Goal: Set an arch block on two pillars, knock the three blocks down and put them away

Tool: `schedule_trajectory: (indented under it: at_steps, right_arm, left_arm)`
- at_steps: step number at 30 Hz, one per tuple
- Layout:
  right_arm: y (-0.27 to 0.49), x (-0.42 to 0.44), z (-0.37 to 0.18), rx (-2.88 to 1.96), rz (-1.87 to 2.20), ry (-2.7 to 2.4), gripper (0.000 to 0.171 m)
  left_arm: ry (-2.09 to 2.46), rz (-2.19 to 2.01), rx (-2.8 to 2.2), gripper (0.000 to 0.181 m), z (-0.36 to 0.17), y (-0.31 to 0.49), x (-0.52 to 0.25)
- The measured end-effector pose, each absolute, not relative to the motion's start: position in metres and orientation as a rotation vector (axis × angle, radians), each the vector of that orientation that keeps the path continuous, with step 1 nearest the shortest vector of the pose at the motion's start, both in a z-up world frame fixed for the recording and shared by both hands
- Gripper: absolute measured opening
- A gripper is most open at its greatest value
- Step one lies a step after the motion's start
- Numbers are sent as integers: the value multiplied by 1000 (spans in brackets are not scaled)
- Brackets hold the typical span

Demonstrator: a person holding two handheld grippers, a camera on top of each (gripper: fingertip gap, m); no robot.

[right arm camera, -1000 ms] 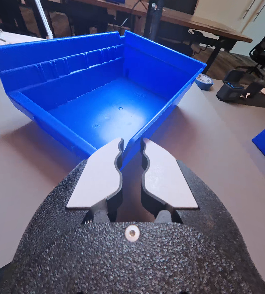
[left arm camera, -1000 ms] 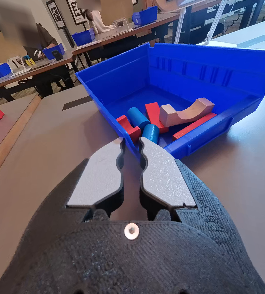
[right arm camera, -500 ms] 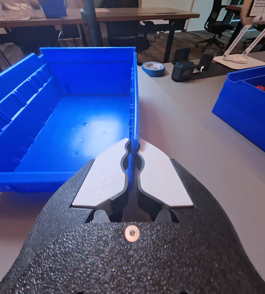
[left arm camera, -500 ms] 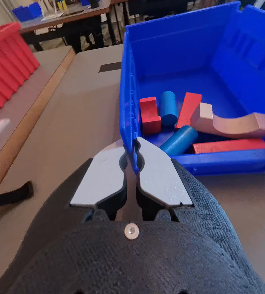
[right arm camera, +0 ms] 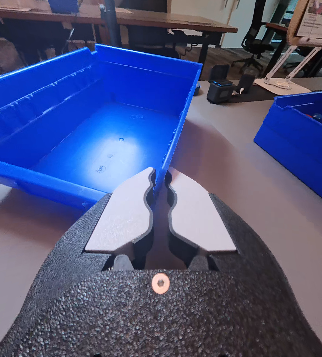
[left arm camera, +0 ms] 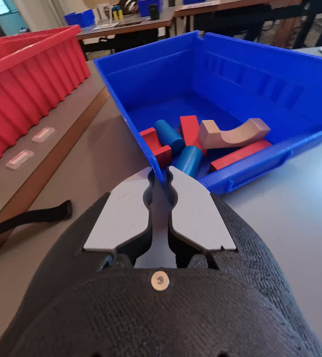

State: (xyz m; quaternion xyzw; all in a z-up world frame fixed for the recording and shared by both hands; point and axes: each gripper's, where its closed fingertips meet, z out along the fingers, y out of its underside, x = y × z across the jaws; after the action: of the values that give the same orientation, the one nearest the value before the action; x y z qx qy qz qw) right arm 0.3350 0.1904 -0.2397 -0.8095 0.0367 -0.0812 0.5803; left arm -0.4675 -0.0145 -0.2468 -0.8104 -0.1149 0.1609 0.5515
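Your left gripper (left arm camera: 159, 174) is clamped on the near corner wall of the blue bin (left arm camera: 175, 63); the wall edge runs between the tips with no gap visible on either side. Your right gripper (right arm camera: 160, 173) is likewise pinched on the side wall of the same kind of bin (right arm camera: 50, 61), at the opposite near corner (most likely one bin held at both ends, though neither view shows both grippers at once).

Contents, left wrist view: the natural-wood arch block (left arm camera: 233, 133) lies on its side, propped on a long red block (left arm camera: 239, 155). Two blue cylinders (left arm camera: 169, 133) lie flat beside it, one more (left arm camera: 190, 160) close to your gripped corner. A red arch-shaped piece (left arm camera: 156, 144) sits against the left wall and another red block (left arm camera: 190, 128) sits mid-floor. Nothing stands on the grey table (left arm camera: 272, 222).

Judged step: positioning the bin; building has not started. Next move calls for letting go of the walls, then picking two pillars and standing them upright on open table, spaced to suit the arch's feet.

Writing: a moulded mark on the bin floor (right arm camera: 100, 169), small labelled tags (left arm camera: 20, 157) by the red crate (left arm camera: 30, 81), and a printed board (right arm camera: 318, 17) are present; none transcribed here.
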Motion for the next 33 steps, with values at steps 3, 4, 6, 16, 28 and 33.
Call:
schedule_trajectory:
  at_steps: [3,4,6,16,28,33]
  right_arm:
    - [190,331,-240,-1891,-184,61,10]
    - [190,331,-240,-1890,-176,60,10]
    - [190,331,-240,-1889,-172,55,10]
    - [192,311,-240,-1875,-159,-61,15]
    - [192,295,-240,-1866,-154,-135,17]
    - [193,289,-240,-1859,-129,-152,19]
  left_arm:
    - [-173,419,-1935,16,-247,-6,-448]
    - [-150,425,-1937,17,-247,-3,-444]
    - [-115,424,-1937,18,-247,-1,-438]
    - [-38,434,-1946,20,-247,2,-430]
    - [42,472,-1942,20,-247,9,-406]
    - [72,495,-1942,23,-249,11,-399]
